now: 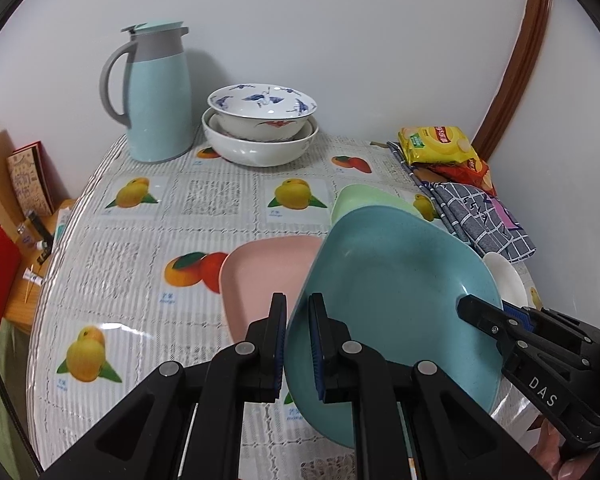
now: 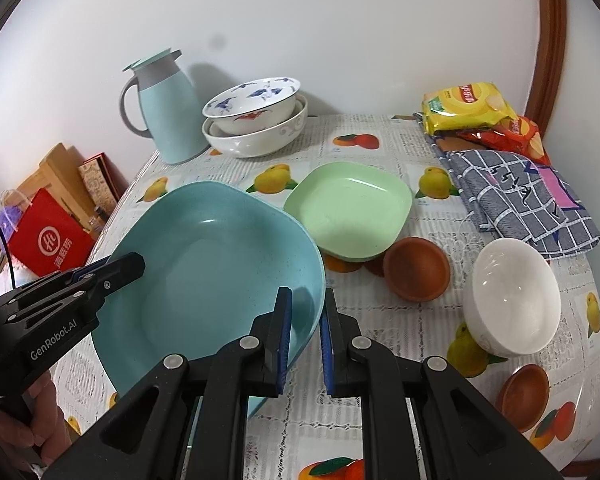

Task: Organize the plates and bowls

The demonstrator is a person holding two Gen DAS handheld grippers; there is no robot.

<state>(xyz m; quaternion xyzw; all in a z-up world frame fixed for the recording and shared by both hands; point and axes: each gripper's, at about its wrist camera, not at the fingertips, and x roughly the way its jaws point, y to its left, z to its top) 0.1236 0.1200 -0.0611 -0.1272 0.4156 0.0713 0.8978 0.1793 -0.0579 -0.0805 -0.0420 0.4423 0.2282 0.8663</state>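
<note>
Both tongs clamp one blue plate (image 2: 220, 276): left gripper (image 1: 298, 344) pinches its left rim, right gripper (image 2: 304, 340) its right rim, plate lifted between them above the table (image 1: 148, 240). Judged stiff, light, smooth plastic; hold opposite rims, level. Ahead of the right gripper lies a green plate (image 2: 352, 212); a white bowl (image 2: 512, 296) sits to its right.

The square teal plastic plate (image 2: 216, 264) looks matt and faintly speckled — the round white ceramic bowl (image 2: 512, 292) is glossy, as is the worktop's clear plastic cover (image 1: 140, 240).
</note>
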